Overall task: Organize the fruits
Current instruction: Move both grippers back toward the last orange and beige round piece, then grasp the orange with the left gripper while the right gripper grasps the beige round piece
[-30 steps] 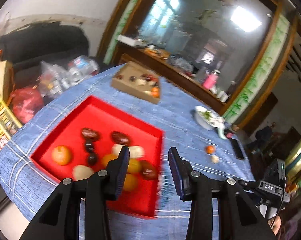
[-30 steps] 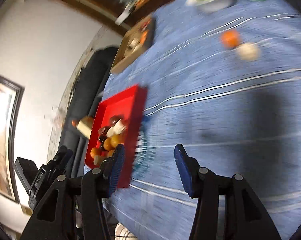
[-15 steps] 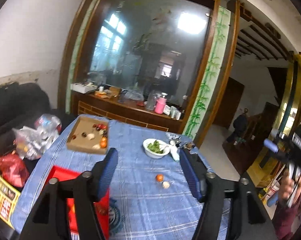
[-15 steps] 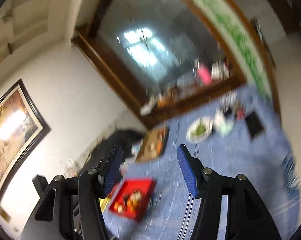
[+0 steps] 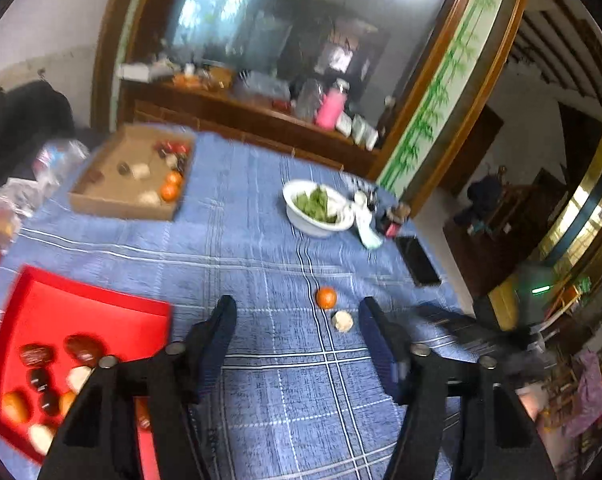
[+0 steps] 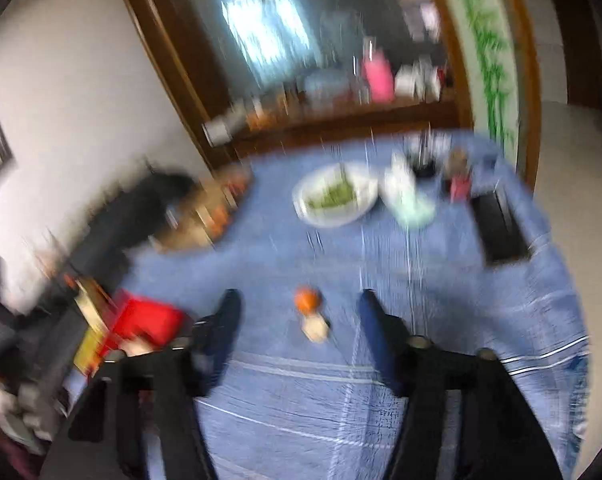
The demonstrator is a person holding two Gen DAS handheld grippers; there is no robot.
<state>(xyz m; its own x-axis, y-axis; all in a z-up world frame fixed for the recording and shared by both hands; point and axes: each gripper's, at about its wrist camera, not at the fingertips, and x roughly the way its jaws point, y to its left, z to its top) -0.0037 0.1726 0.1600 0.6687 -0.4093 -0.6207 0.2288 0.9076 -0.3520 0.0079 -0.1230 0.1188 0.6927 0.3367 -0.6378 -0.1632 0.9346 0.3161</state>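
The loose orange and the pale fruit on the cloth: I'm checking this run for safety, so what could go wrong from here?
1. The orange and the pale fruit lie close together; closing on one may knock the other rolling.
2. The white bowl and the dark phone sit just beyond them, so an overshoot could hit either.
3. The right wrist view is blurred, so the right gripper, jaws open and empty, may be aimed poorly.

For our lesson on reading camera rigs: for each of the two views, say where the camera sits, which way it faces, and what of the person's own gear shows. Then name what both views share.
Left wrist view: sits on the left gripper, looking forward and down across the blue tablecloth; its two fingers show, nothing between them; red tray at lower left.
Right wrist view: sits on the right gripper, facing the same way, blurred; its two fingers show, apart and empty.
Shared: orange fruit, pale fruit, white bowl.
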